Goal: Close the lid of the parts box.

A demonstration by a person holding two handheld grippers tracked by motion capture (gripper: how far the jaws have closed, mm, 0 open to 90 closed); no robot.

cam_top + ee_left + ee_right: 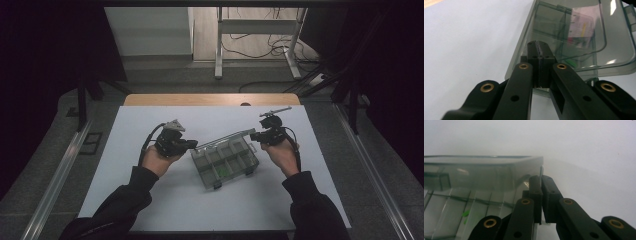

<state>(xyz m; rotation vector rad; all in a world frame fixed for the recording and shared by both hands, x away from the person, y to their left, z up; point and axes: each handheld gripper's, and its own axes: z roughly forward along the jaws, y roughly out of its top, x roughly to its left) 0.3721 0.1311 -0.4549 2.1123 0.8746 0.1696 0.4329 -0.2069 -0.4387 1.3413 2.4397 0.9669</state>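
Note:
A clear grey compartment box lies mid-table with its lid lifted along the far side. A small green item sits in one compartment. My left gripper is at the lid's left end. In the left gripper view the jaws are shut, tips against the lid; I cannot tell whether they pinch it. My right gripper is at the lid's right corner. The right gripper view shows it shut on the lid's thin edge, with the lid and compartments to its left.
The box rests on a white sheet covering the table, whose wooden far edge shows. Beyond it stand a desk frame and floor cables. Metal rails run along both sides.

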